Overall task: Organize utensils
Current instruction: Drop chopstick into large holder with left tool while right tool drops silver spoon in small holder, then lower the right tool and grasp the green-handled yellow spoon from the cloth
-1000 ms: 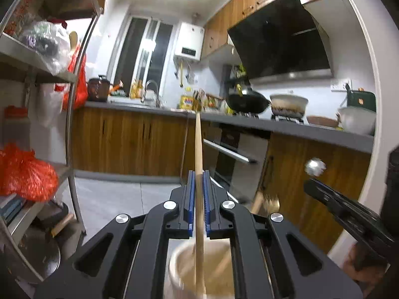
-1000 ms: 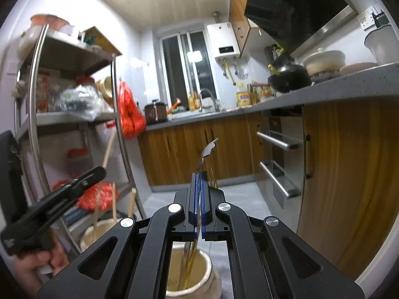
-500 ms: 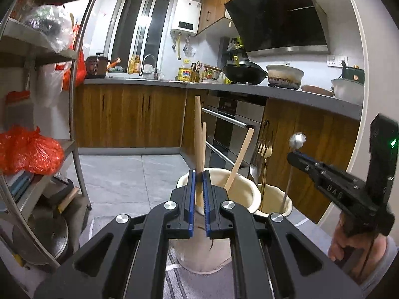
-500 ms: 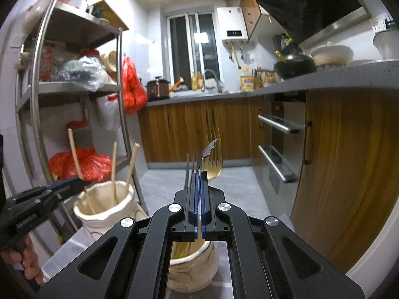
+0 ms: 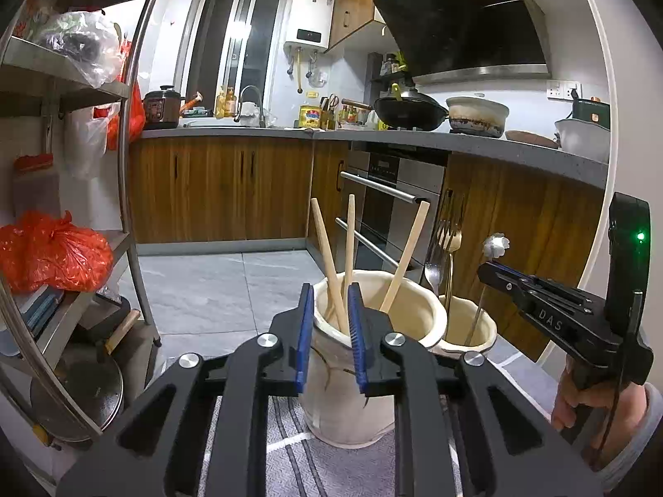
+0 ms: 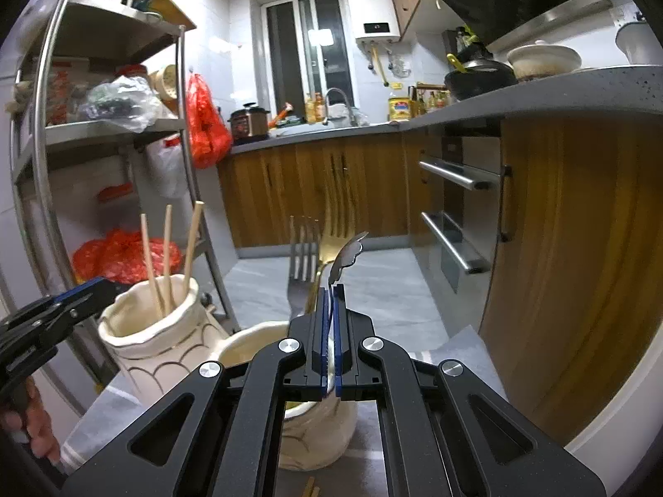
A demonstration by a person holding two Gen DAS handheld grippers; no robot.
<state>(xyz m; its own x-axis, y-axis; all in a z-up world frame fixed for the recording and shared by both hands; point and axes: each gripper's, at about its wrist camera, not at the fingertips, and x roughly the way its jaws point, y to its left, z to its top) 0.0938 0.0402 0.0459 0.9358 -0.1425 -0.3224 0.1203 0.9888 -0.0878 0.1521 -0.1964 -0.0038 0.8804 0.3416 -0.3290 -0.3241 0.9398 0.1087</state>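
A cream ceramic holder point(image 5: 364, 377) holds three wooden chopsticks point(image 5: 329, 265); it also shows in the right wrist view point(image 6: 153, 335). My left gripper point(image 5: 330, 314) is open and empty just in front of its rim. A second cream holder point(image 5: 470, 327) beside it holds forks point(image 5: 445, 240). My right gripper point(image 6: 331, 323) is shut on a thin metal utensil point(image 6: 346, 254) whose handle end sticks up above the second holder point(image 6: 257, 343), next to a grey fork point(image 6: 302, 265) and a gold fork point(image 6: 331, 232).
Both holders stand on a grey striped mat point(image 5: 298, 455). A metal shelf rack point(image 5: 128, 174) with red bags point(image 5: 49, 256) stands at the left. Wooden cabinets and an oven point(image 5: 385, 207) run along the right. A chopstick piece point(image 6: 310, 488) lies on the mat.
My left gripper has let go of the chopstick, which now stands in the first holder, and has opened and drawn back. My right gripper has lowered the metal utensil toward the second holder.
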